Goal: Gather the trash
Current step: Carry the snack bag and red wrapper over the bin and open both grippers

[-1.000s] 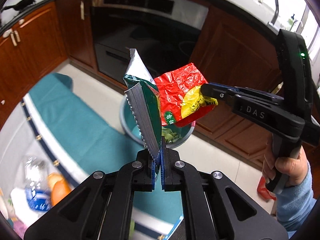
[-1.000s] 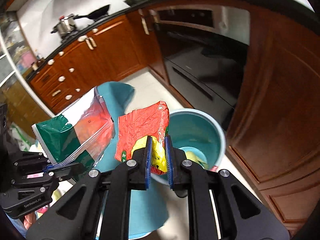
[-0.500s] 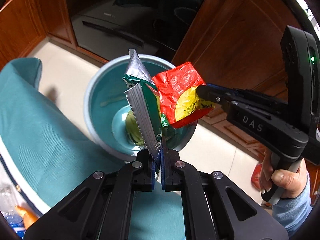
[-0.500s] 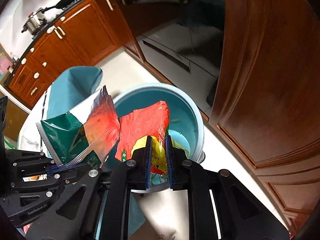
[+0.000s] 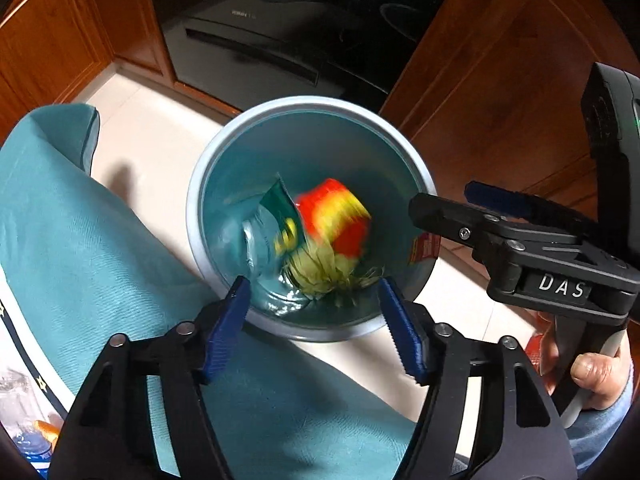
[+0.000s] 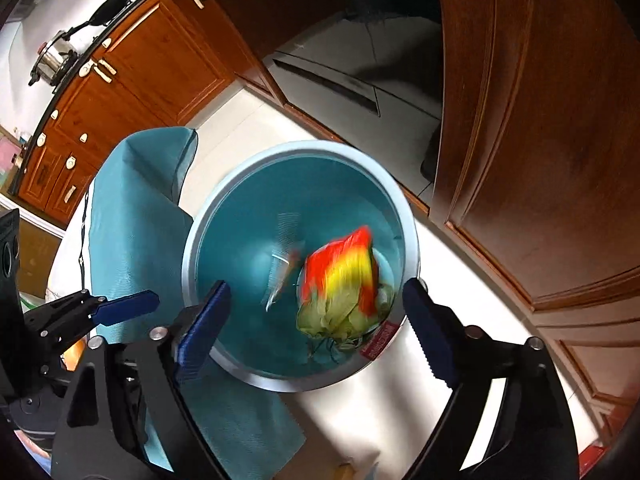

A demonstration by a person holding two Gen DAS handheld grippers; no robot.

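- While both tools are pointing steeply down over the teal bin (image 5: 208,184), the left gripper (image 5: 316,320) is opening its jaws, blue pads (image 5: 230,322) standing wide apart with nothing pinched between them.
- Right gripper (image 6: 316,328) is opening too, jaws spread wide, nothing between its pads (image 6: 204,320); the bin interior is showing through the gap.
- Red-and-yellow wrapper (image 6: 340,272) is sitting inside the bin, motion-blurred, clear of both tools; in the left wrist view it is showing at (image 5: 334,220).
- Green-and-silver wrapper (image 5: 276,224) is also inside the bin, blurred, just left of the red one; in the right wrist view it is only reading as a faint streak, can't tell more.
- Both wrappers are lying over yellow-green leafy scraps (image 5: 320,270) at the bin bottom.
- Bin is standing on the pale tile floor (image 5: 148,120), beside a teal cloth (image 5: 100,260) draping at the left.
- Red label (image 6: 380,340) is showing at the bin's right rim.
- Person's hand (image 5: 596,376) is gripping the right tool's handle, blue sleeve (image 5: 592,436) below it.
- Dark oven front (image 5: 260,40) and wooden cabinets (image 5: 500,80) are sitting behind the bin.
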